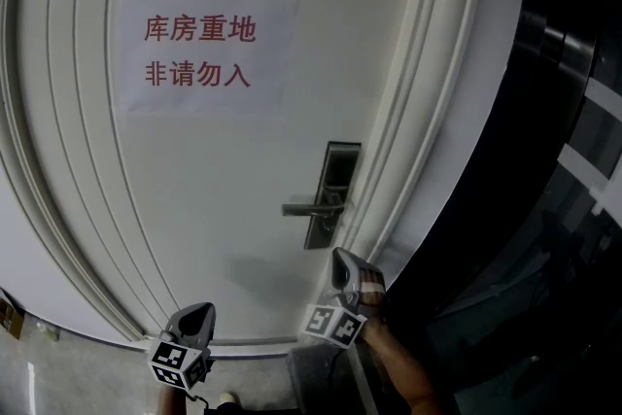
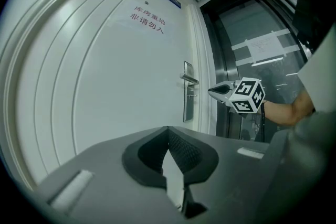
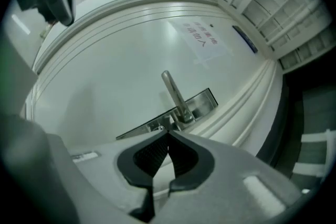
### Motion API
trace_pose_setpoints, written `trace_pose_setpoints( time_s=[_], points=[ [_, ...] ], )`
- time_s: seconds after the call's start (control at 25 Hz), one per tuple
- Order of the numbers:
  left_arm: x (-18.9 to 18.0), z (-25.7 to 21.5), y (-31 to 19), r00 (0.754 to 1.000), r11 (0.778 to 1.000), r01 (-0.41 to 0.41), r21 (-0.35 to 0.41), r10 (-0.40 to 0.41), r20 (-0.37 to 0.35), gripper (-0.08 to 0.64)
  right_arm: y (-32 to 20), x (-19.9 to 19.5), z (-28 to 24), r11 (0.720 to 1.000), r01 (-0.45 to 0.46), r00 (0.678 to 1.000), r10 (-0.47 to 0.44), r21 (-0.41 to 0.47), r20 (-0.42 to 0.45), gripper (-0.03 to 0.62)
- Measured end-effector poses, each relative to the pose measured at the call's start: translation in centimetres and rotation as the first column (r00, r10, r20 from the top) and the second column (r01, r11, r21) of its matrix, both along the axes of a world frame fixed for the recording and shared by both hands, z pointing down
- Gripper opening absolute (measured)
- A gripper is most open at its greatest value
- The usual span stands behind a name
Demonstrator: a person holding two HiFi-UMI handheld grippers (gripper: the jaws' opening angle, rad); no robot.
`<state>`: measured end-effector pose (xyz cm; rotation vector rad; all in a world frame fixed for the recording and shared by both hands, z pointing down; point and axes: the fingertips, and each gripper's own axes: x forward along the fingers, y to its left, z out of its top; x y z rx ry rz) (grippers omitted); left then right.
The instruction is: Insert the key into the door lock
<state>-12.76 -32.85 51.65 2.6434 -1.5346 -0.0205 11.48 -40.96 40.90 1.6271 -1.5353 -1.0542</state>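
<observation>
**Head view:** the lock plate (image 1: pixel 335 172) with its lever handle (image 1: pixel 309 207) sits at the right edge of the door (image 1: pixel 224 228). Your right gripper (image 1: pixel 342 259) hangs just below the plate, and your left gripper (image 1: pixel 201 309) is well to its left.

**Left gripper view:** the jaws are together and empty. A small object (image 2: pixel 193 96) projects from the plate under the lever handle, too small to identify.

**Right gripper view:** the jaws are closed on nothing and point at the lock plate.
</observation>
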Motion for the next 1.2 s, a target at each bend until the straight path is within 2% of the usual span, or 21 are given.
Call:
trace_pose_setpoints(
  time_s=[0.12,0.2,0.36,0.6,0.68,0.92,1.2],
  points=[
    [0.4,0.0,-0.1,1.000,1.000,-0.008,0.000,0.008,-0.005,0.003,0.7,0.9,0.3,1.000,0.018,0.986,-0.014,-0.019,0.165,0.002],
    [0.8,0.1,-0.1,1.000,1.000,-0.013,-0.003,0.013,-0.003,0.003,1.0,1.6,1.2,0.998,0.036,0.957,-0.021,-0.045,0.288,0.002],
    [1.3,0.2,0.0,1.000,1.000,-0.023,-0.005,0.023,0.002,0.003,2.1,1.6,2.5,0.989,0.126,0.854,-0.068,-0.079,0.515,0.002],
    [1.7,-0.3,0.4,1.000,1.000,-0.029,0.006,0.029,0.005,0.003,3.8,1.0,4.5,0.963,0.238,0.694,-0.076,-0.128,0.716,0.002],
    [1.9,-0.4,0.6,0.999,0.999,-0.032,0.010,0.032,0.006,0.003,4.3,1.0,5.3,0.956,0.259,0.650,-0.068,-0.136,0.757,0.002],
    [2.6,-0.6,1.1,0.999,0.999,-0.043,0.012,0.043,0.015,0.003,6.2,1.4,7.1,0.954,0.268,0.576,-0.050,-0.131,0.816,0.002],
    [3.5,-1.8,2.0,0.998,0.997,-0.065,0.035,0.065,0.019,0.003,8.4,0.9,7.6,0.942,0.308,0.534,-0.056,-0.132,0.844,0.002]
  ],
)
